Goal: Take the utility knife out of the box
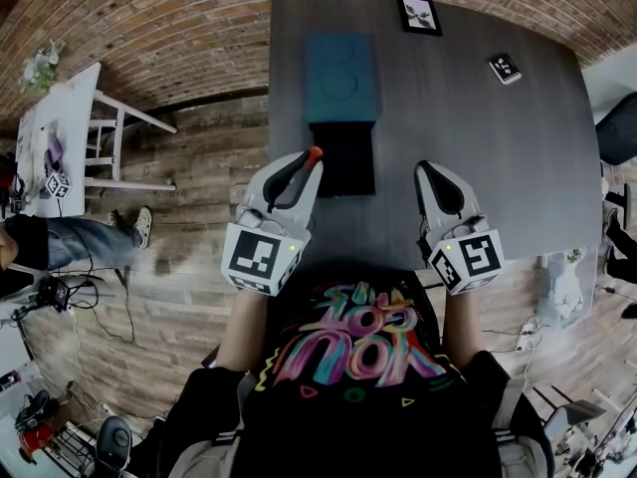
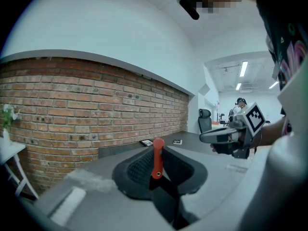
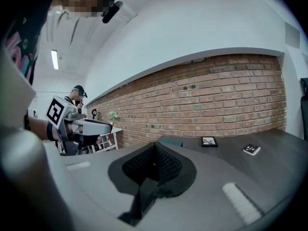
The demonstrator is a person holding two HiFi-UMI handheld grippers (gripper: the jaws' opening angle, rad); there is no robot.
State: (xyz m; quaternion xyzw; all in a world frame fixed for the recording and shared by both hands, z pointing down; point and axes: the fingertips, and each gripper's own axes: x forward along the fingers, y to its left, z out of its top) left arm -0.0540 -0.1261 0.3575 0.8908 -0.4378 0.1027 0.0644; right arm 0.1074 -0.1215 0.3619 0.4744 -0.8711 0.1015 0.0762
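Brick wall behind dark table (image 1: 498,147); black box (image 1: 342,157) touching teal piece (image 1: 341,78). Shirt lettering (image 1: 348,347) not legible. Left gripper (image 1: 305,163) slightly parted, pinching red utility knife (image 2: 157,158) upright, just beside the box. Right gripper (image 1: 430,173) jaws pressed together, empty.

My worktop (image 1: 478,137) looks smooth, matt dark grey; the utility knife (image 2: 157,158) is smooth red plastic; wall (image 1: 179,28) rough brick; floor (image 1: 189,217) worn wood planks.

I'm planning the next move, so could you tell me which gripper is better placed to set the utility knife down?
Left. The left gripper is shut on the red utility knife, near the black box; the right gripper is shut and empty.
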